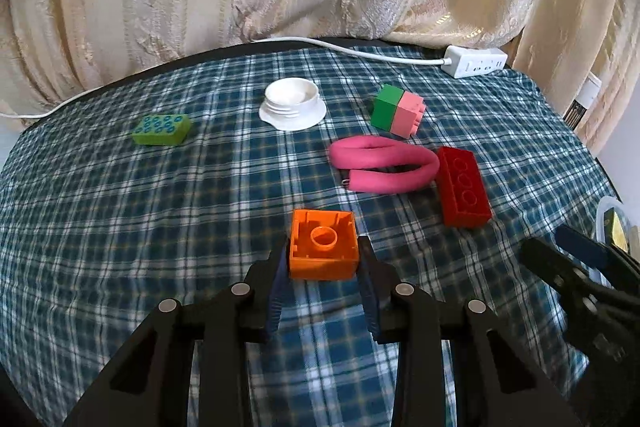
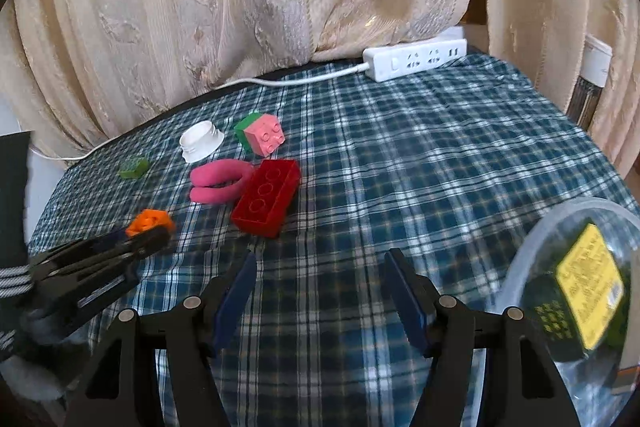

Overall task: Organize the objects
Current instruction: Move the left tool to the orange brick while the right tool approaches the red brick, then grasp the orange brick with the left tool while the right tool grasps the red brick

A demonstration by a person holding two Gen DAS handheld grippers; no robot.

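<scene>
While gripped, orange brick (image 1: 323,251) shows its hollow underside upward.

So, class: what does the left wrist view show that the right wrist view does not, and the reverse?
Only the left wrist view: the orange block's hollow underside, clamped by the left gripper.

Only the right wrist view: the clear container's yellow label, the pink block's studs, and the right gripper's empty gap.

Both: the red brick, pink foam roller, white lid, power strip and plaid cloth.

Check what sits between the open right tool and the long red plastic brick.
Nothing: only bare blue plaid tablecloth lies between the right tool and the long red plastic brick, seen in the right wrist view.
</scene>
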